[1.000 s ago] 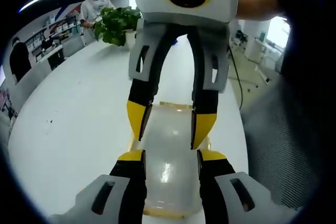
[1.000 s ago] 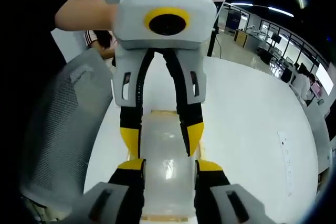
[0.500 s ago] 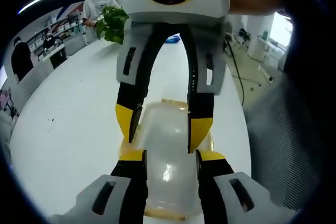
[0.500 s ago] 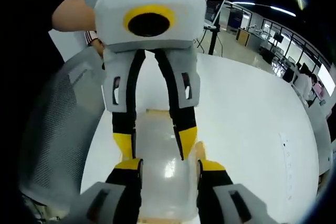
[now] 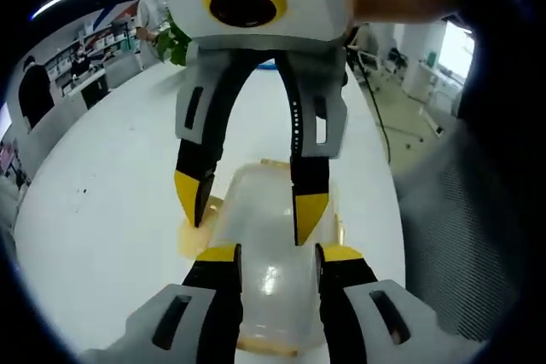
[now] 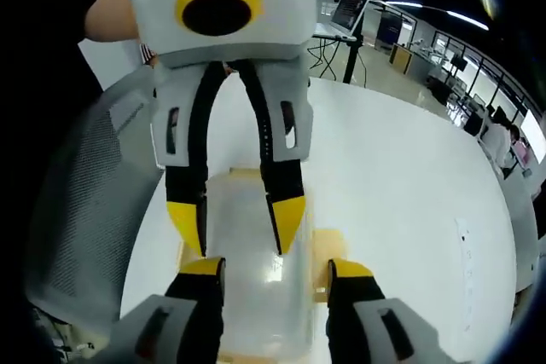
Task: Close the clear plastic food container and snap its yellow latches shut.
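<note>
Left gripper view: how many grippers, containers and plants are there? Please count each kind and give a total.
Grippers: 2, the left gripper at the bottom and the right gripper facing it.
Containers: 1, the container under both.
Plants: 1, the plant at the far end of the table.
Total: 4.

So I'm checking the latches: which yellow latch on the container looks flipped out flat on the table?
The yellow latch on the long side by the right gripper's right fingertip lies flat, folded out from the container.
</note>
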Available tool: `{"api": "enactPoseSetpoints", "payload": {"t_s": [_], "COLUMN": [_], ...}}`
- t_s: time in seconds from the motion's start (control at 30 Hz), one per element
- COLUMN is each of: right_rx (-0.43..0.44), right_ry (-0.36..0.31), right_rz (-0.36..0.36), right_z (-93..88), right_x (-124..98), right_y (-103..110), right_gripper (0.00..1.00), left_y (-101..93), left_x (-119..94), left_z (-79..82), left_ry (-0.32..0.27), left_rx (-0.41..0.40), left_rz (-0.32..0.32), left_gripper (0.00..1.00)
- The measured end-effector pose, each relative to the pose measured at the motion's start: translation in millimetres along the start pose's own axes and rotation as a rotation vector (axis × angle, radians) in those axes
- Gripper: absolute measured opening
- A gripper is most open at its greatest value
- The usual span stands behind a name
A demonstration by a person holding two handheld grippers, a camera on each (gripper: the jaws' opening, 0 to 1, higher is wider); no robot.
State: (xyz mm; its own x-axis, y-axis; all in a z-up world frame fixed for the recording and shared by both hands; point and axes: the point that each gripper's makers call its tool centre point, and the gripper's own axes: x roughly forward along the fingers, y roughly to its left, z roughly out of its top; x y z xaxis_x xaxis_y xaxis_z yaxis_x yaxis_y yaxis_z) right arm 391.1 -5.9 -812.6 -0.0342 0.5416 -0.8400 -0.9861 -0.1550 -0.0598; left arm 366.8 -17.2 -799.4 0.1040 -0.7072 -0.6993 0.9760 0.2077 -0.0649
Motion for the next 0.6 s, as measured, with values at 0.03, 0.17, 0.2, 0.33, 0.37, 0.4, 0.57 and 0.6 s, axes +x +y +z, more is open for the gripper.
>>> {"api": "enactPoseSetpoints", "payload": {"t_s": [0.03, 0.17, 0.2, 0.33, 0.37, 0.4, 0.57, 0.6], "right_rx": [0.027, -0.003, -0.004, 0.023, 0.038, 0.051, 0.067, 0.07], "right_ry": [-0.041, -0.01, -0.009, -0.011, -0.009, -0.007, -0.004, -0.002], "right_rz": [0.014, 0.011, 0.015, 0.037, 0.045, 0.051, 0.064, 0.072], "right_z": [6.7, 5.8, 5.9, 4.9, 4.0, 3.6, 2.3, 2.2], "right_x": [1, 1, 1, 2, 2, 2, 3, 4], "right_y": [3, -1, -1, -1, -1, -1, -4, -4], "right_gripper": [0.48, 0.51, 0.51, 0.51, 0.5, 0.5, 0.53, 0.53], "left_y": [-2.5, -9.9, -10.3, -12.1, -13.1, -14.1, -16.1, -17.8], "left_x": [0, 3, 4, 4, 4, 4, 2, 2], "left_z": [-0.6, -0.6, -0.9, -3.2, -4.0, -5.2, -3.9, -3.5], "left_ry": [0.002, 0.009, 0.013, 0.035, 0.042, 0.05, 0.041, 0.038], "left_rx": [-0.004, 0.014, 0.018, 0.05, 0.062, 0.078, 0.127, 0.134], "left_rz": [-0.012, -0.026, -0.023, 0.004, 0.014, 0.022, 0.09, 0.099], "left_gripper": [0.35, 0.38, 0.38, 0.4, 0.41, 0.41, 0.41, 0.4]}}
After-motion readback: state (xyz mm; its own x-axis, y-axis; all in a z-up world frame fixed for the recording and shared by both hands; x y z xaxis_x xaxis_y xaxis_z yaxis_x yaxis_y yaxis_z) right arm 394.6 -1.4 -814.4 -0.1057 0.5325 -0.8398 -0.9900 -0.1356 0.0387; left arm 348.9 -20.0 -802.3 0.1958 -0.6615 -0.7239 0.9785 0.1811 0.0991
